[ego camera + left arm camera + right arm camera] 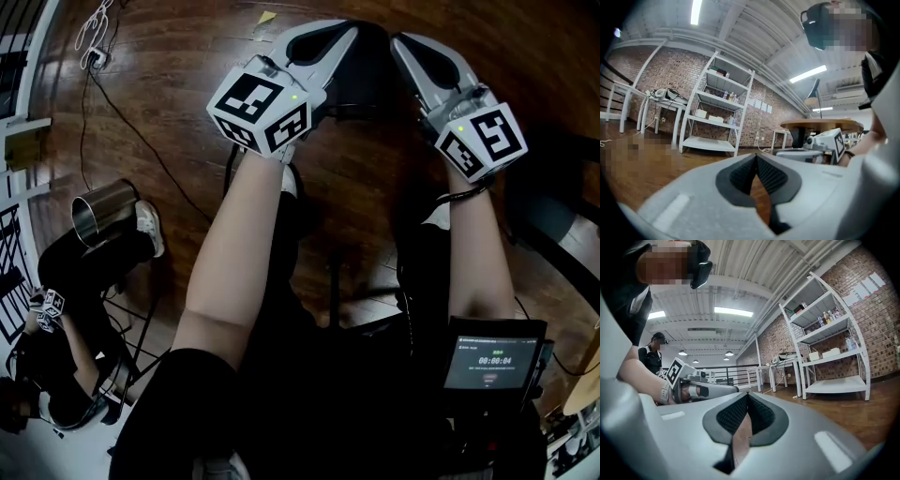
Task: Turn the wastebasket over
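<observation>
A shiny metal wastebasket [101, 214] stands on the wooden floor at the far left of the head view, its open mouth showing, beside another person's shoe. My left gripper [349, 30] and right gripper [401, 42] are held out side by side, level, far to the right of the basket. Both are shut with nothing between the jaws. In the left gripper view the left gripper's [756, 155] tips meet over bare floor, and the right gripper [825, 140] shows alongside. In the right gripper view the right gripper [747, 394] is also shut and empty. The basket is in neither gripper view.
Another person [56, 347] crouches at the lower left by the basket. A black cable [141, 141] runs across the floor from a plug strip [94, 56]. A screen with a timer [492, 356] is at the lower right. White shelving [719, 112] and a round table [820, 124] stand ahead.
</observation>
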